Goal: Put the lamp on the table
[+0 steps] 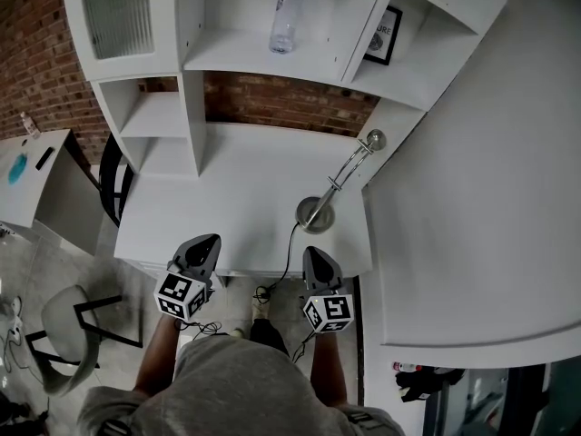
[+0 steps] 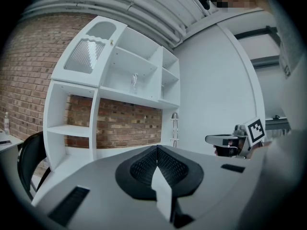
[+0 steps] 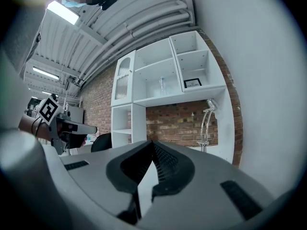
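Starting at the fingers [image 2: 170, 166] of the left gripper [image 1: 205, 242], the two black ribbed pads are seen pressed together along one seam, with nothing caught between them. The fingers [image 3: 165, 163] of the right gripper [image 1: 314, 254] are likewise closed on each other and empty. Both grippers are held side by side at the near edge of the white rectangular worktop [image 1: 236, 198], pointed across it toward the back, and nothing on it is touched by either.

Beyond the right gripper, the chrome desk lamp with a round base and a thin twin-rod arm [image 1: 338, 182] is found standing on the worktop, near its right-hand edge. Its base lies flat on the surface, the arm rises from it to a small head, and a black cable [image 1: 289, 248] is led from the base over the front edge. The lamp is apart from both grippers.

Farther out, a white shelving unit [image 1: 204, 62] is set against a red brick wall [image 1: 272, 98], with a clear plastic bottle [image 1: 286, 14] on one shelf.

Judged from this, the placing is done: the lamp rests unsupported on the worktop. Nothing of the task appears to be left, except perhaps the drawing away of the grippers.
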`<state>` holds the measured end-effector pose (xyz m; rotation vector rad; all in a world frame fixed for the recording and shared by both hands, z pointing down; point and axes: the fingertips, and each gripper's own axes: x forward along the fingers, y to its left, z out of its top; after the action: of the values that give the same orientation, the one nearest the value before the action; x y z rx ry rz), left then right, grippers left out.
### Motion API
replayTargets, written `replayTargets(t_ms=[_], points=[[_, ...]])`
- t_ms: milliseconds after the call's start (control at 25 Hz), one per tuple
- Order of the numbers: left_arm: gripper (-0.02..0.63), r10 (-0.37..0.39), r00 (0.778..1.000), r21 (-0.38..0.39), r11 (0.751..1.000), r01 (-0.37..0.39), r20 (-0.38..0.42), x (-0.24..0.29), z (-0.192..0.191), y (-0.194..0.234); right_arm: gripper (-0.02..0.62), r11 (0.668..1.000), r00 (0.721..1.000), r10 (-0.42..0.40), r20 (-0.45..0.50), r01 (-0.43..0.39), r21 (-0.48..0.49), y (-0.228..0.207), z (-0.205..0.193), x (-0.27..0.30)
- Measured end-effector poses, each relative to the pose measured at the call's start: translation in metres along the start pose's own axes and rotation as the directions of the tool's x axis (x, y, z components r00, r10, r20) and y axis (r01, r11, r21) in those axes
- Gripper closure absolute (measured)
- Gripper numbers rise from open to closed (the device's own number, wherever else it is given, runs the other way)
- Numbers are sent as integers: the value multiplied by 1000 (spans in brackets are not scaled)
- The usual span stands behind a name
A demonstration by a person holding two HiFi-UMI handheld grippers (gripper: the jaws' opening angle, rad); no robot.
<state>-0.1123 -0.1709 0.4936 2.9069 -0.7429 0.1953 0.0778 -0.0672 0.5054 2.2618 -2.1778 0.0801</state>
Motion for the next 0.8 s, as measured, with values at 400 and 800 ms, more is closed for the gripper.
replayTargets(t_ms=[400,800], points=[[601,-2,1000,3,1000,2,6,4,1,-1,571,1000,1000,-6,-2,6,5,-5,-2,-3],[601,-2,1000,0,1000,2,1,11,-2,-1,571,1000,1000,-6,-12,6,12,-9,-8,-3]])
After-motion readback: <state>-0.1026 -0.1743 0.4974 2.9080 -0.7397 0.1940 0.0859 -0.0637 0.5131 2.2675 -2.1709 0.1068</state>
